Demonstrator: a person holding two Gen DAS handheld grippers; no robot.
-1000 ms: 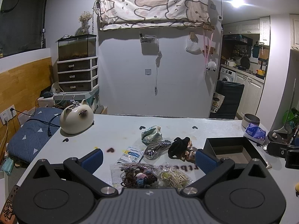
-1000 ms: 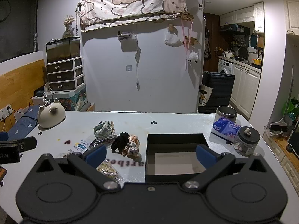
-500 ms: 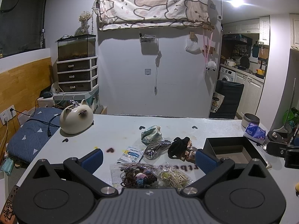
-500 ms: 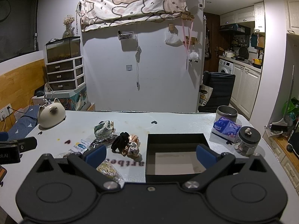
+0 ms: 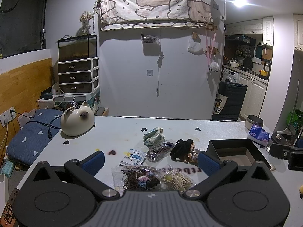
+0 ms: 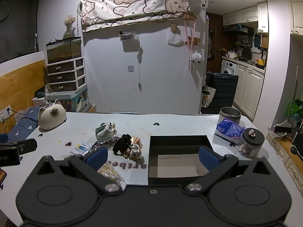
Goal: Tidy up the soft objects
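Both sets of jaws stand spread wide and grip nothing. In the left wrist view the left gripper hangs low over the white worktop, and between its blue pads lies a clear bag of crocheted pieces with a bag of pale cord just beside it to the right. Beyond them, near the frame's centre, sit a black scrunchie, a dark wrapped bundle and a green patterned pouch.

In the right wrist view the right gripper frames the open black box (only a pale floor shows inside), its right pad over the box's near right corner. The black scrunchie touches a peach one left of the box.

Farther back stand a cat-shaped ceramic at left, a tissue pack and lidded jar at right. A cartoon-print cloth hangs on the far wall.
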